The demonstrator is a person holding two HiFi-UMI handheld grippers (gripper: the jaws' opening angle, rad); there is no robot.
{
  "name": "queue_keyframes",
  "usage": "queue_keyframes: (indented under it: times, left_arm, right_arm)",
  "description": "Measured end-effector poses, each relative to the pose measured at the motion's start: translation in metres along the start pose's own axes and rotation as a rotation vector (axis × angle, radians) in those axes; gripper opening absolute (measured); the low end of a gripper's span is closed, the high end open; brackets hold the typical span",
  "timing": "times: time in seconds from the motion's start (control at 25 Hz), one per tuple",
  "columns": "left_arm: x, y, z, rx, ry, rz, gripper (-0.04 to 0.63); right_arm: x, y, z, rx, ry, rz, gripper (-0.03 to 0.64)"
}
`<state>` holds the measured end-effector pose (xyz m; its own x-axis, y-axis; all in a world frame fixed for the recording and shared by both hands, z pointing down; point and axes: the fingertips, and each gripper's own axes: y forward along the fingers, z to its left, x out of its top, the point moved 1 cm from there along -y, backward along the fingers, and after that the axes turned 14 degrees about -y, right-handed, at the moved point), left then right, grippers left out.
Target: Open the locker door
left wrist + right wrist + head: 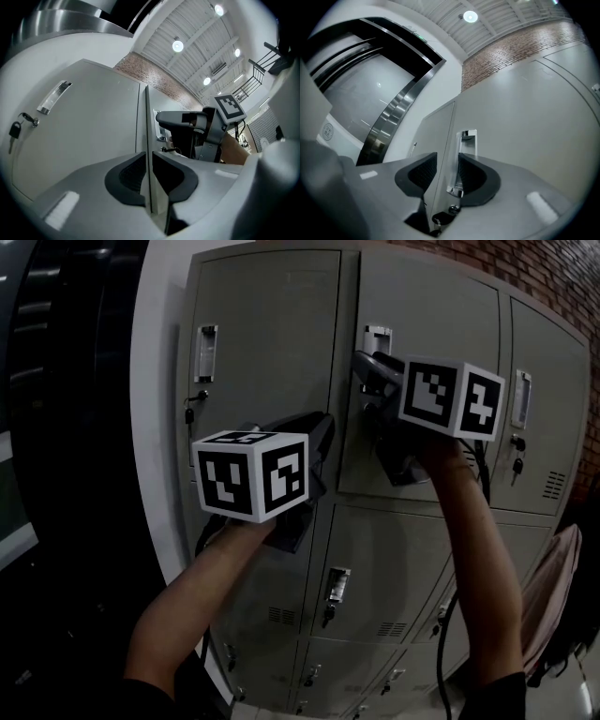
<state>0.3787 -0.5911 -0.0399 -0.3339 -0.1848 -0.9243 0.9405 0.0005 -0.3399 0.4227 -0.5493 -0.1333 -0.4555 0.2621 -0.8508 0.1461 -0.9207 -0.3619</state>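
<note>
The grey middle locker door (pixel 427 320) stands slightly ajar, its metal handle (pixel 378 338) on its left edge. My left gripper (pixel 323 434) is lower on that edge. In the left gripper view its jaws (pixel 146 176) are shut on the thin door edge (pixel 148 140), which fills the slot between the pads. My right gripper (pixel 367 368) is up at the handle. In the right gripper view its jaws (pixel 447 171) straddle the door edge and the handle (pixel 468 140), with a narrow gap showing on the left pad's side. A key (pixel 437 219) hangs in the lock below.
The neighbouring left locker door (pixel 267 324) has its own handle (pixel 205 352) and a hanging key (pixel 190 411). More lockers lie below (pixel 375 568) and to the right (pixel 548 381). A brick wall (pixel 539 273) rises behind, and a dark escalator (pixel 56 427) is on the left.
</note>
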Motion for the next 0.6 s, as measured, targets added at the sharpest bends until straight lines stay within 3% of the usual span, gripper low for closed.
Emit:
queue_keyframes:
  times: [0.28,0.6]
  left_arm:
    - [-0.002,-0.008,-0.017,0.013,0.000,-0.015,0.011]
    - [-0.002,-0.027,-0.061,0.070,0.010,-0.043,0.011]
  right_arm:
    - [0.015,-0.023,0.015,-0.002,-0.061,-0.032,0.133]
    - [0.030,-0.058,0.026,0.067,-0.032,-0.051,0.123]
